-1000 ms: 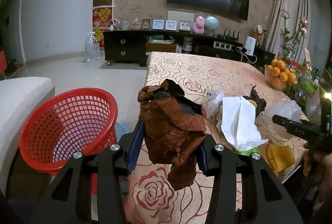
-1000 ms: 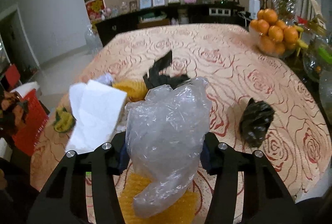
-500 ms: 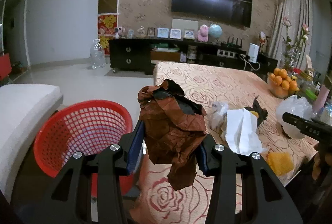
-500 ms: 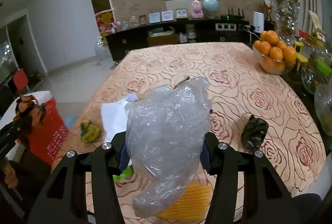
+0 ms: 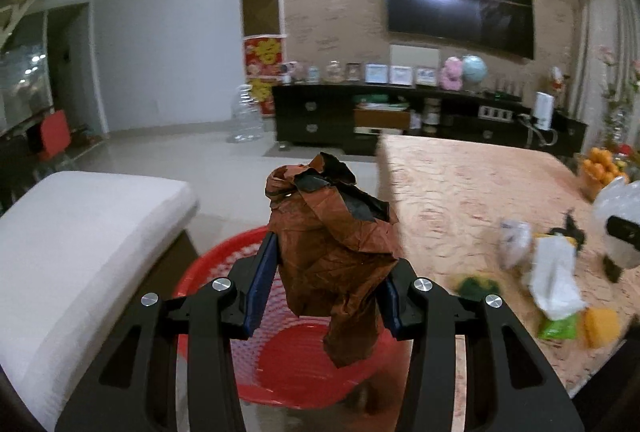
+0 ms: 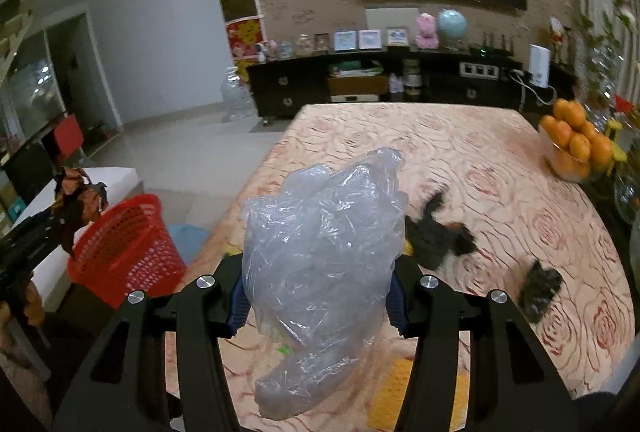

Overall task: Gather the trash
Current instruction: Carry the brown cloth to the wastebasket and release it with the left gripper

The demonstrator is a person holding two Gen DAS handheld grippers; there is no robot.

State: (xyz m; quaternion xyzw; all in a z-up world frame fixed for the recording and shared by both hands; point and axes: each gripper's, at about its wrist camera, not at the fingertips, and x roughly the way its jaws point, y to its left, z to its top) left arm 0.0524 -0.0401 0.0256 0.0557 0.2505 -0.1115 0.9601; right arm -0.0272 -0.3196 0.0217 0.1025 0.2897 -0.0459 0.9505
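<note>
a white cushioned seat point(image 5: 88, 232) sits at the far left, on the floor side of the table. just to its right stands the red basket point(image 5: 296, 356), on the floor beside the table's left edge. the left gripper point(image 5: 326, 290) hangs over the basket's mouth, its jaws clenched on a crumpled brown paper wad point(image 5: 332, 248) whose loose tail dangles above the basket's red bottom. in the right wrist view the same wad point(image 6: 78, 198) shows above and to the left of the basket's rim point(image 6: 120, 232).

the table point(image 6: 460, 152), covered in a rose-patterned cloth, fills the right side. near its left edge lie a green and yellow scrap point(image 5: 478, 284), a small pale plastic scrap point(image 5: 514, 238), a white tissue point(image 5: 554, 280) on a green packet point(image 5: 560, 326), and a yellow piece point(image 5: 600, 326) just beside it.

the right gripper point(image 6: 320, 294) is raised over the near left corner of the table, jaws clenched on a bunched clear plastic bag point(image 6: 324, 244) that hangs down between them. behind it on the cloth lie crumpled black scraps point(image 6: 436, 236), and a second black wad point(image 6: 540, 290) lies apart to the right. a bowl of oranges point(image 6: 576, 148) stands at the table's right edge.
</note>
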